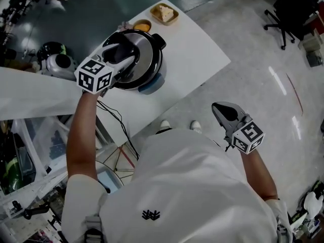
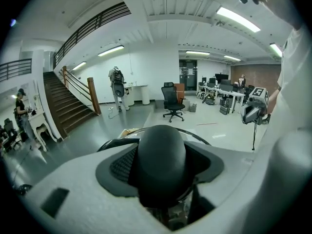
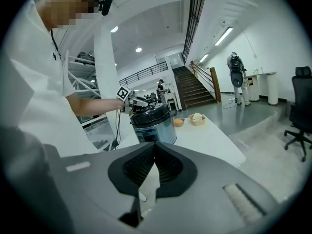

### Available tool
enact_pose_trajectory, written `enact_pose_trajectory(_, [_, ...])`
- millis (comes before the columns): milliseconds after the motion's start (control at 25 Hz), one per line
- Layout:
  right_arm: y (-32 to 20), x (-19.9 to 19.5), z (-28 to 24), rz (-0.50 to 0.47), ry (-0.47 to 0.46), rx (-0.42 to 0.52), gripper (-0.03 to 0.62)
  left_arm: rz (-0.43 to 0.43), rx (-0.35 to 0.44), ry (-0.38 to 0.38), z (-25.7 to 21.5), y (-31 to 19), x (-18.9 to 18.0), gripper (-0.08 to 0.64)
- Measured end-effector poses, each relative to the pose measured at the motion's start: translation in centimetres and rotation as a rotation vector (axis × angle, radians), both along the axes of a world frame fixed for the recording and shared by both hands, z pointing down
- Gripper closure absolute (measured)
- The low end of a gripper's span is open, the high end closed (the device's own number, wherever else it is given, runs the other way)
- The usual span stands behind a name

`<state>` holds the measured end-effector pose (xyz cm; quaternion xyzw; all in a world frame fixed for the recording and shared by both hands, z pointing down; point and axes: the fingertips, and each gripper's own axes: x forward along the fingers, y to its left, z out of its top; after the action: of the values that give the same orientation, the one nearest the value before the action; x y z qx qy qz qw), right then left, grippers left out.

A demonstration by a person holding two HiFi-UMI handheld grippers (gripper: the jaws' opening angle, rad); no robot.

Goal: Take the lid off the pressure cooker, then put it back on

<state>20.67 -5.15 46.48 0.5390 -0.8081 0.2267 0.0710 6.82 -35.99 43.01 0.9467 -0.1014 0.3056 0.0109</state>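
The pressure cooker point(image 1: 153, 76) stands on the white table point(image 1: 197, 52), its steel lid point(image 1: 144, 54) on top. My left gripper point(image 1: 123, 54) reaches over the lid, its jaws shut on the black lid knob point(image 2: 161, 157), which fills the gap between the pads. The lid's rim point(image 2: 195, 133) shows behind the knob. From the right gripper view the cooker point(image 3: 153, 123) appears at the table's near end with the left gripper point(image 3: 132, 101) on top. My right gripper point(image 1: 219, 108) hangs over the floor, well clear of the table, shut and empty point(image 3: 155, 150).
An orange bowl point(image 1: 143, 25) and a tan tray of food point(image 1: 164, 13) sit at the table's far end behind the cooker. A black cable point(image 1: 119, 120) hangs below the table's near edge. An office chair point(image 1: 286, 14) stands on the floor far right.
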Motion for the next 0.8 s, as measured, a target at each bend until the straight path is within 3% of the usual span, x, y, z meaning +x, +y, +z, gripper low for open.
enact_pose_trajectory(560, [-0.33,0.56,-0.09,-0.022,0.009,-0.008,0.578,0.021,-0.002,0.001,0.59,-0.1,0.55,0.272])
enact_pose_trajectory(800, [-0.32,0.47,-0.27,-0.056,0.004,-0.002,0.578,-0.048,0.018,0.013,0.34,-0.55,0.09,0.227])
